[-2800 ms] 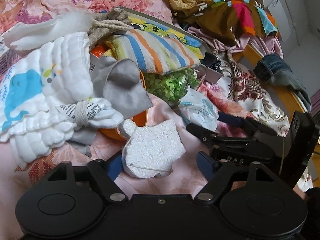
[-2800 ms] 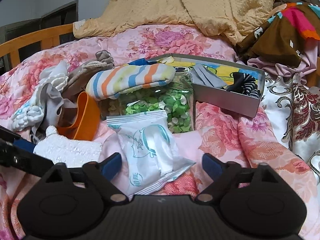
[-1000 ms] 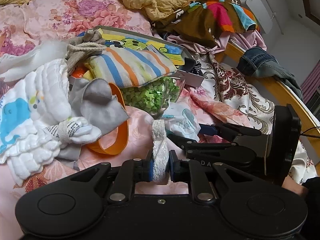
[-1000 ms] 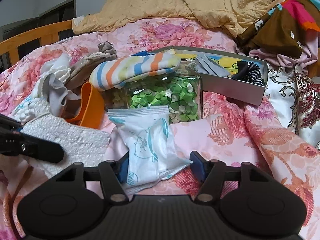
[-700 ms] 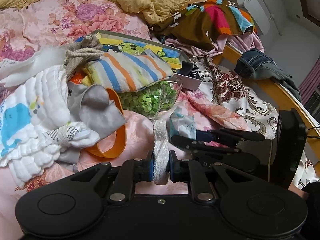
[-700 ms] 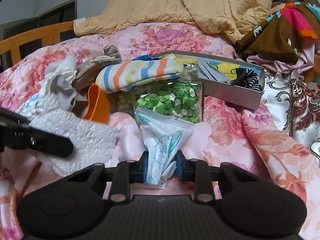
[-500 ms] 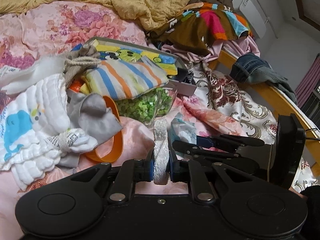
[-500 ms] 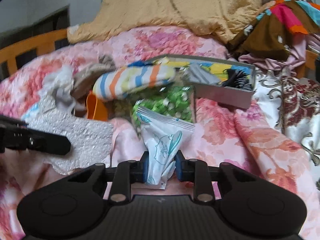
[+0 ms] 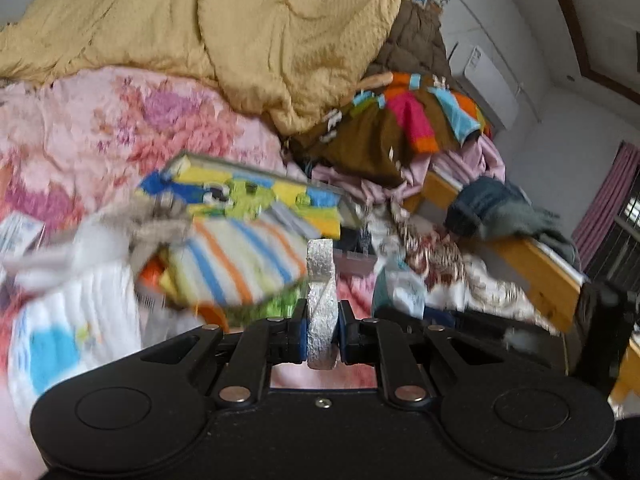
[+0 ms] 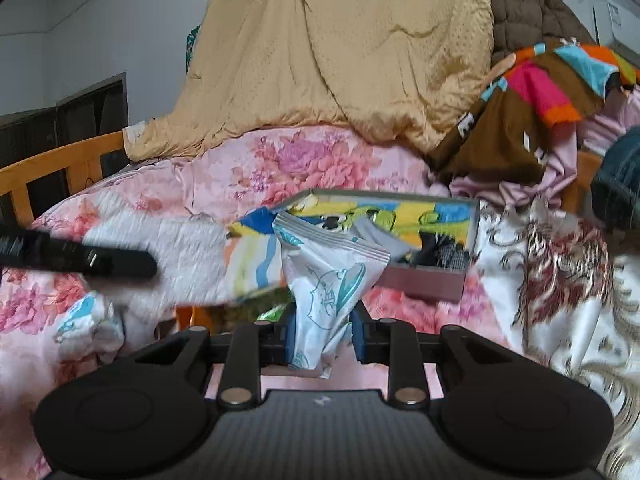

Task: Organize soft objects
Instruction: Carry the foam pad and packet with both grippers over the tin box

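Note:
My left gripper (image 9: pixel 322 332) is shut on a white foam piece (image 9: pixel 320 280) that stands on edge between the pads, lifted above the bed. My right gripper (image 10: pixel 320 338) is shut on a white packet with blue print (image 10: pixel 326 272), its lower end squeezed between the pads. In the right wrist view the foam piece (image 10: pixel 188 248) shows side on, with a left fingertip (image 10: pixel 100 262) across it. Beyond both lie a striped cloth (image 9: pixel 236 264) and an open tin box (image 10: pixel 432 280) with a cartoon lining. The same packet (image 9: pixel 400 288) appears blurred in the left wrist view.
A white cloth with a blue whale (image 9: pixel 68 340) lies at the left. A yellow quilt (image 10: pixel 340 52) and a heap of coloured clothes (image 9: pixel 400 128) rise behind. Wooden bed rails (image 9: pixel 536 268) run along the right, with jeans (image 9: pixel 492 208) draped over. A pink floral bedspread (image 10: pixel 300 160) covers the bed.
The right gripper shut on the packet. Both grippers rose with their loads and tilted up, so the clutter on the bed sank lower in both views.

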`<state>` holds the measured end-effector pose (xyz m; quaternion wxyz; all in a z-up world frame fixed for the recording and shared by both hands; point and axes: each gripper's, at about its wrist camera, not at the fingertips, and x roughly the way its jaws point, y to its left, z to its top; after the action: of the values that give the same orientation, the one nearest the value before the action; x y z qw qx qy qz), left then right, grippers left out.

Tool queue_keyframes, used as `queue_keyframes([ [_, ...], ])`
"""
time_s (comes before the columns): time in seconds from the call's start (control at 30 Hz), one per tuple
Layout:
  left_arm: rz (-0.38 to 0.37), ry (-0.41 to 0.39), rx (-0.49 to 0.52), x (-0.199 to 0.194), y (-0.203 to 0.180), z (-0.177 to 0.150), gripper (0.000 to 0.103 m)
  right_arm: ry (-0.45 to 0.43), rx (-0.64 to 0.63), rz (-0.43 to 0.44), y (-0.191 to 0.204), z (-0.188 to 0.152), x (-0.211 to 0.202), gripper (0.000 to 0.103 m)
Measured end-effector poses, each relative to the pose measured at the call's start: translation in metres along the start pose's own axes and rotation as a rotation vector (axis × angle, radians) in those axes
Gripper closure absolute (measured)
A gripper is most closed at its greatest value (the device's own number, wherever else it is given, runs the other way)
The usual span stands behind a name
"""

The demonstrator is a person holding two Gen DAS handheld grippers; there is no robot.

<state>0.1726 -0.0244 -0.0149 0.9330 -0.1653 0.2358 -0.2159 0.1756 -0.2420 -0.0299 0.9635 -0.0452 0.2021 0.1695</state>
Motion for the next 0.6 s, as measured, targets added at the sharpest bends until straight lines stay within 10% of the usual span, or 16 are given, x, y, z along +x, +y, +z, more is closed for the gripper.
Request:
queue_keyframes([
  [0.3, -0.005, -0.112, 0.035, 0.064, -0.009, 0.069, 0.088, -0.027, 0.017, -0.063, -0.023, 0.034, 0.044, 0.073],
  [0.6, -0.02, -0.058, 0.076, 0.159, 0.006, 0.113, 0.088, -0.067, 0.122, -0.14, -0.066, 0.054, 0.117, 0.072],
])
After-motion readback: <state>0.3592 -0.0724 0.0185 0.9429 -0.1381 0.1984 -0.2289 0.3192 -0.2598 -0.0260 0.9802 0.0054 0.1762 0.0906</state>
